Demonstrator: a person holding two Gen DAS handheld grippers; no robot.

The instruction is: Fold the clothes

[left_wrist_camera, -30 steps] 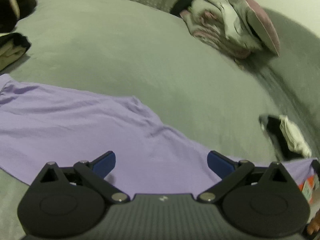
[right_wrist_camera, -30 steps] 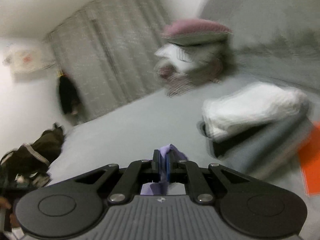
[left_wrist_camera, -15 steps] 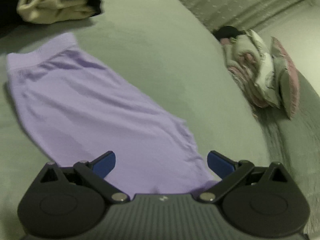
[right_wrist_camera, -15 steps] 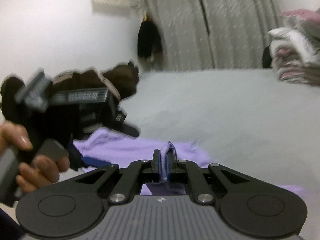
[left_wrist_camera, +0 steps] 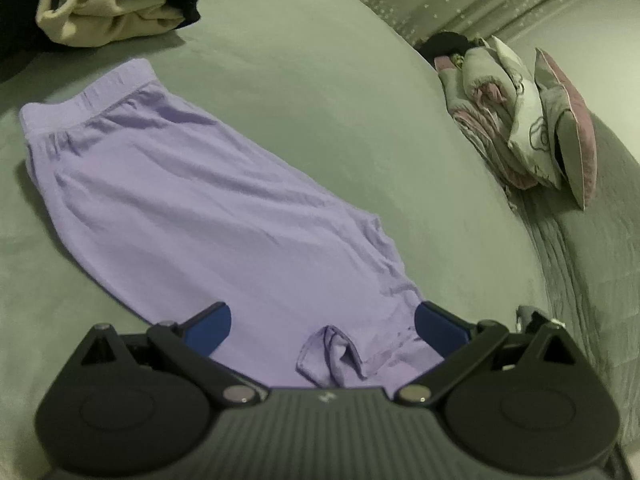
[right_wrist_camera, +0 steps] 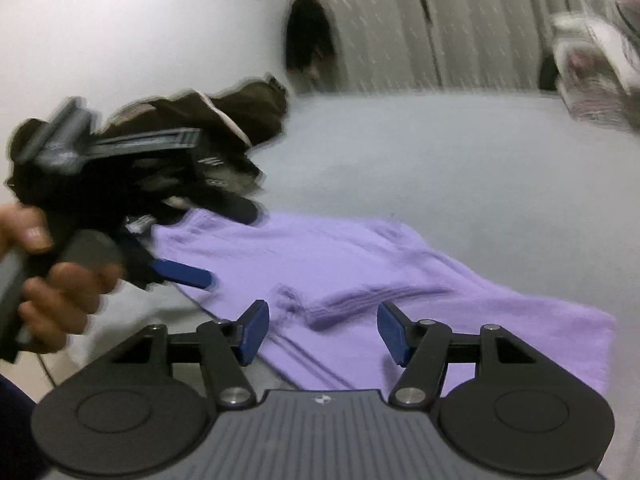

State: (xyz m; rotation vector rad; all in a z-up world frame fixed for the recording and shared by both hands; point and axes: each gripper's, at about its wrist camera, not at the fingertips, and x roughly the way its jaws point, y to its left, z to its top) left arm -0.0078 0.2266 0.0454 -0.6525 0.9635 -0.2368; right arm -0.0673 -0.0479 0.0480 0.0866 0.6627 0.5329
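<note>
A lilac garment [left_wrist_camera: 192,208] lies spread on the grey bed, its waistband at the far left and a small bunched fold [left_wrist_camera: 332,356] at the near end. My left gripper [left_wrist_camera: 322,326] hovers open over that near end, pads clear of the cloth. In the right wrist view the same garment [right_wrist_camera: 360,264] lies flat below my right gripper [right_wrist_camera: 323,332], whose jaws are opening; cloth lies under the gap but the pads do not press on it. The left gripper [right_wrist_camera: 184,274] shows there at the left, held by a hand [right_wrist_camera: 52,280].
A dark and cream pile of clothes [left_wrist_camera: 104,4] sits at the far left of the bed [left_wrist_camera: 320,80]. Folded bedding and a pink-edged pillow [left_wrist_camera: 528,120] lie at the right. Curtains [right_wrist_camera: 400,20] and a dark hanging item [right_wrist_camera: 308,36] stand behind the bed.
My right gripper carried a pinched fold of the lilac cloth across and down, then let it go; its jaws now stand apart. The left gripper swung so the garment runs away from it.
</note>
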